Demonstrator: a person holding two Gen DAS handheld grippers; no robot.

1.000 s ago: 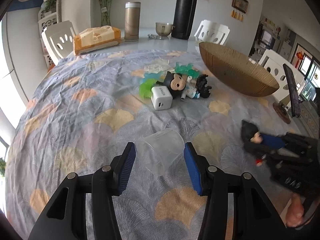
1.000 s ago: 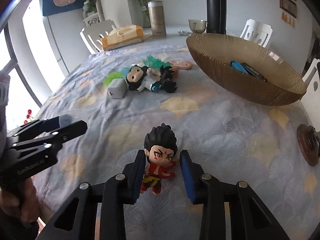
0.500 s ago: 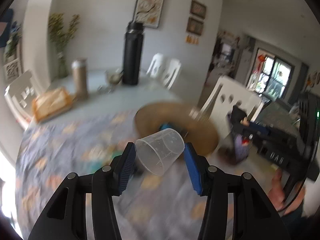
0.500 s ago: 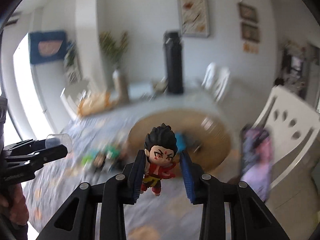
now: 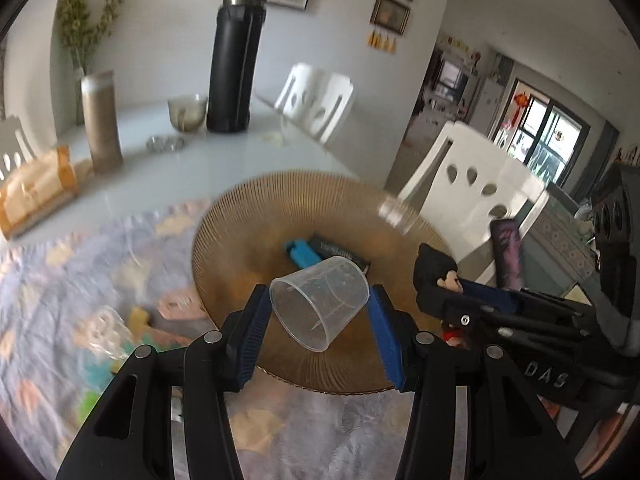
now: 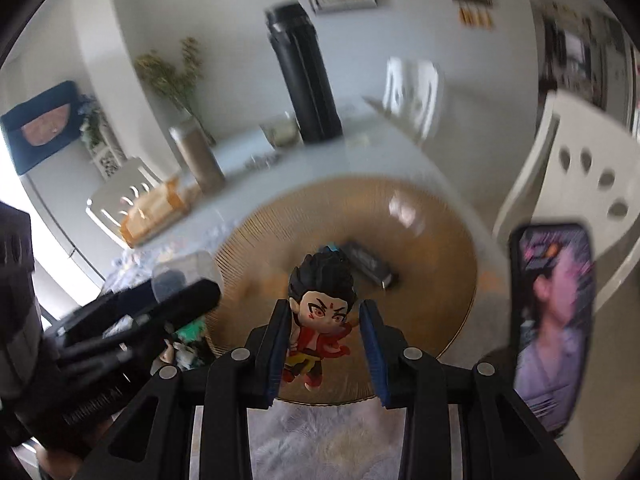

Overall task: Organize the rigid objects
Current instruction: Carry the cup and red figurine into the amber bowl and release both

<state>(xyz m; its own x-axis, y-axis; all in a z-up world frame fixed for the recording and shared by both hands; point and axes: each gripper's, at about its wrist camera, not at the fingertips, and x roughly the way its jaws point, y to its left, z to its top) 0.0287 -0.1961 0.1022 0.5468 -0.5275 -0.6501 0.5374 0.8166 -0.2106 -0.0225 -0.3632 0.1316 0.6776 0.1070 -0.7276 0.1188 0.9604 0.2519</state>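
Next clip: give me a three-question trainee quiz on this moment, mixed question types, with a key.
1. True or false: the left gripper holds a clear plastic cup.
2. What does the right gripper hold? A) a toy figure B) a charger C) a spoon
3. Fill in: both grippers hang above the brown ribbed ____.

Key:
1. True; the jaws press the cup's sides.
2. A, a toy figure in red with black hair.
3. Bowl, which already holds a blue thing and a dark one.

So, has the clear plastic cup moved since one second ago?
Yes. The clear plastic cup, then low over the tablecloth, is now held in the left claw over the golden bowl.
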